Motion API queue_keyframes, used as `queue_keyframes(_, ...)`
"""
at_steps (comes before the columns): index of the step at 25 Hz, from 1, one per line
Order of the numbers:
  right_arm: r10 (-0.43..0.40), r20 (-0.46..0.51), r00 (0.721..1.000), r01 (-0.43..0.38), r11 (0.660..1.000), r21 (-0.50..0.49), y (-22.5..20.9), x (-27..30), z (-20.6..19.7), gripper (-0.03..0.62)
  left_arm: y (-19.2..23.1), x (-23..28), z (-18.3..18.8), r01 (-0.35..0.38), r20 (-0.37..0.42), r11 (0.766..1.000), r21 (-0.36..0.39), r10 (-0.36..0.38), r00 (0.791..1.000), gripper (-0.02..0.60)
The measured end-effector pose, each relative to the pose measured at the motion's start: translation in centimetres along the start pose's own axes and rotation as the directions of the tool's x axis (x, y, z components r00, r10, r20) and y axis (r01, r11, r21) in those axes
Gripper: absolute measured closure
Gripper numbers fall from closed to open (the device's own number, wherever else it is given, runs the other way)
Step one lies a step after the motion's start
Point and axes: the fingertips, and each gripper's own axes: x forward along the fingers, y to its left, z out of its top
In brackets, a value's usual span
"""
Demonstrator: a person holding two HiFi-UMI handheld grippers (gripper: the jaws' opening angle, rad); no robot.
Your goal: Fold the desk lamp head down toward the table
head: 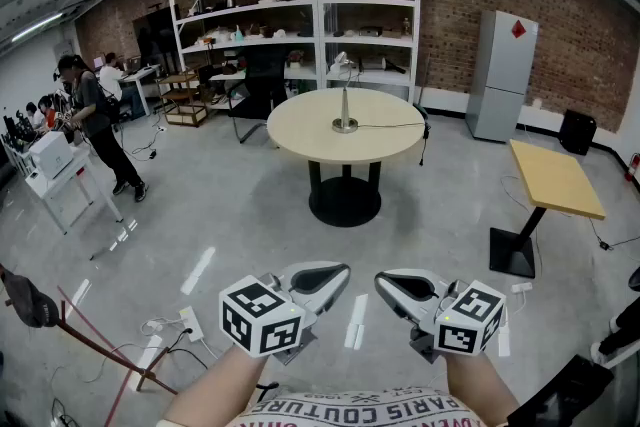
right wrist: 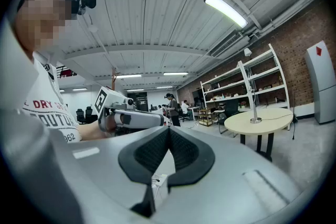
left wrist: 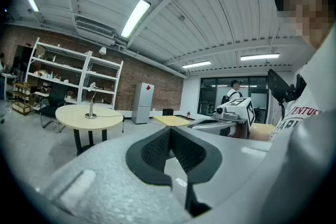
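The desk lamp (head: 345, 100) stands upright on a round beige table (head: 300, 130) far across the room, its head raised at the top of a thin stem. It also shows small in the left gripper view, the lamp (left wrist: 91, 102) on that table (left wrist: 79, 117), and in the right gripper view as a lamp (right wrist: 253, 106). My left gripper (head: 330, 277) and right gripper (head: 395, 287) are held close to my body, tips turned toward each other. Both are shut with nothing between the pads, as seen at the left gripper (left wrist: 170, 131) and the right gripper (right wrist: 168, 131).
White shelves (head: 300, 15) line the brick back wall, with a grey fridge (head: 503, 75) to the right. A small square table (head: 555, 177) stands at the right. A person (head: 95, 130) stands by desks at the left. A power strip (head: 190, 323) and cables lie on the floor near me.
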Motion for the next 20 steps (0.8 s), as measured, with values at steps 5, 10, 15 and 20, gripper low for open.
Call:
queue_keyframes(5, 0.003, 0.007, 1.0, -0.003, 1.0, 0.007, 0.0, -0.9, 0.2, 0.591, -0.8, 0.3, -0.2, 0.001, -0.005, 1.0, 0.002, -0.001, 1.0, 0.58)
queue_keyframes(10, 0.012, 0.02, 1.0, -0.013, 0.999, 0.04, 0.0, -1.3, -0.2, 0.591, -1.0, 0.4, -0.8, -0.007, -0.019, 1.0, 0.009, 0.007, 1.0, 0.58)
queue_keyframes(15, 0.003, 0.019, 1.0, -0.004, 0.999, 0.054, -0.5, -1.2, -1.0, 0.591, -0.5, 0.6, -1.2, -0.013, -0.024, 1.0, -0.023, 0.012, 1.0, 0.58)
queue_keyframes(20, -0.017, 0.028, 0.999, 0.015, 0.997, 0.072, -1.8, -1.5, -1.3, 0.591, -0.3, 1.8, -1.5, 0.008, -0.039, 1.0, -0.022, -0.009, 0.999, 0.58)
